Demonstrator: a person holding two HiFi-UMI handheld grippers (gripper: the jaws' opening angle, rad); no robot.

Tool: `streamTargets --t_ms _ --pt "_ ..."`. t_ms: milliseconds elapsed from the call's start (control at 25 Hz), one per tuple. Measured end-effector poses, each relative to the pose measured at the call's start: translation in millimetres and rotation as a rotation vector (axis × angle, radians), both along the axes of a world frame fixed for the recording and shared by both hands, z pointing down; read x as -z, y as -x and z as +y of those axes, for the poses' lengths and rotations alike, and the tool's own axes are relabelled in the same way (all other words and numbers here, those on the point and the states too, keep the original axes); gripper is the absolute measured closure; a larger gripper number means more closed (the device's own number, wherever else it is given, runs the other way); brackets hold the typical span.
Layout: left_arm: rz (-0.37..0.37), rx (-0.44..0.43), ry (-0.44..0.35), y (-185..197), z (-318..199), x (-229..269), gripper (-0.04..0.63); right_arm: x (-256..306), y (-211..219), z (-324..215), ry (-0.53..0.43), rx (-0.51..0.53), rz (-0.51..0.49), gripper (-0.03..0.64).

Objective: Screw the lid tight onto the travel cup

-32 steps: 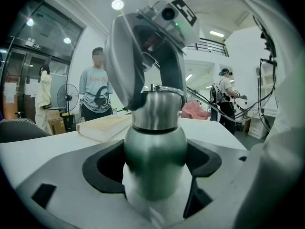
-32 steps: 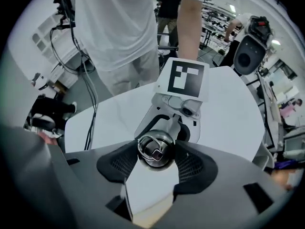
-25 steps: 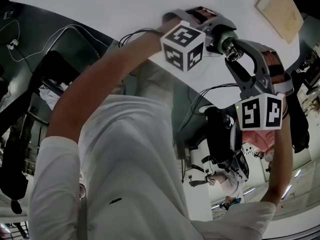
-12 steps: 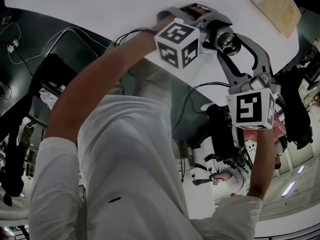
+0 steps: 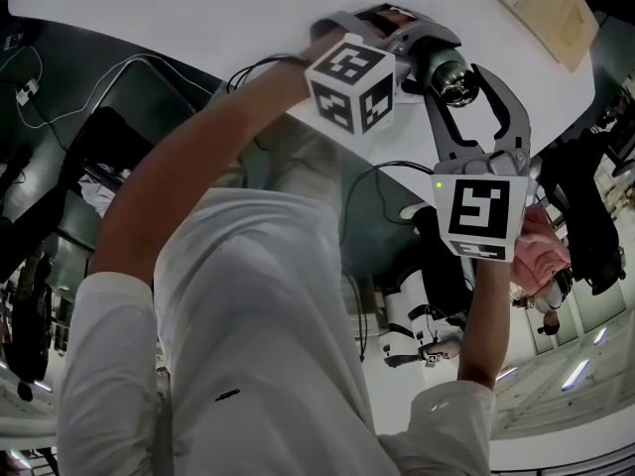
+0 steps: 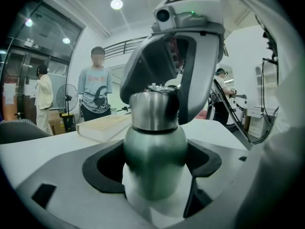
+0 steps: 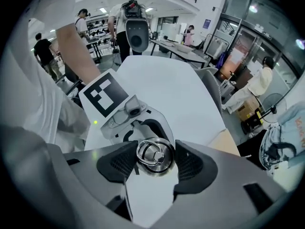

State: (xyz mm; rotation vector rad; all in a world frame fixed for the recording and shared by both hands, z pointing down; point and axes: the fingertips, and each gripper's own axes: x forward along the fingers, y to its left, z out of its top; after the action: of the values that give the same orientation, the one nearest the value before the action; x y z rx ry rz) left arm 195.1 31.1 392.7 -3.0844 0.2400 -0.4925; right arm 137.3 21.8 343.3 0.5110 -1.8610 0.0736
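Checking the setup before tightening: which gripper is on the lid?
The right gripper, clamped on the lid from above; the left gripper instead holds the cup by its body, from the side.

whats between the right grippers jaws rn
The steel lid of the travel cup, seen top-down in the right gripper view. The right gripper's pads sit against its rim on both sides.

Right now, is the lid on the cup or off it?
On. The lid sits atop the cup, between the jaws of the right hand-held gripper. How tight, cannot tell.
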Motion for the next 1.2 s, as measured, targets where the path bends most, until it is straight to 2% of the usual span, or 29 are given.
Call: streamTargets --t_ms 200,360,560,680,920,960,1000,1040,1080,1200 --pt "-0.008 0.009 0.003 1.7 1.0 -0.6 0.239 -0.4 4.5 1.8 -0.035 0.053 0.005 0.376" --pt "-0.021 0.015 0.064 8.2 4.4 0.0 0.238 5.5 10.4 7.6 -0.052 0.036 -0.042 0.358" --pt "-0.038 0.046 0.090 25.9 16.3 14.2 0.238 26.0 8.9 13.4 -0.088 -0.072 -0.132 0.341" --pt "-0.032 0.102 0.129 46.9 24.7 30.4 0.238 42.8 9.7 16.7 -0.112 -0.148 -0.192 0.341" --pt "-0.014 0.254 0.158 87.2 20.6 68.5 0.240 79.7 -0.7 22.2 -0.196 -0.352 -0.326 0.342" --pt "0.000 0.272 0.171 93.0 20.3 77.8 0.257 86.8 -4.3 24.8 -0.216 -0.385 -0.341 0.342" --pt "0.018 0.285 0.189 97.9 21.2 87.9 0.359 94.4 -8.5 27.8 -0.236 -0.414 -0.353 0.342" --pt "0.035 0.295 0.212 101.9 22.7 98.4 0.414 102.6 -13.0 30.8 -0.255 -0.440 -0.364 0.342" --pt "0.048 0.309 0.231 105.4 23.7 108.9 0.421 111.5 -17.6 33.6 -0.273 -0.464 -0.377 0.342" --pt "0.051 0.369 0.219 119.1 22.6 139.3 0.534 139.7 -28.9 41.6 -0.331 -0.531 -0.415 0.342"
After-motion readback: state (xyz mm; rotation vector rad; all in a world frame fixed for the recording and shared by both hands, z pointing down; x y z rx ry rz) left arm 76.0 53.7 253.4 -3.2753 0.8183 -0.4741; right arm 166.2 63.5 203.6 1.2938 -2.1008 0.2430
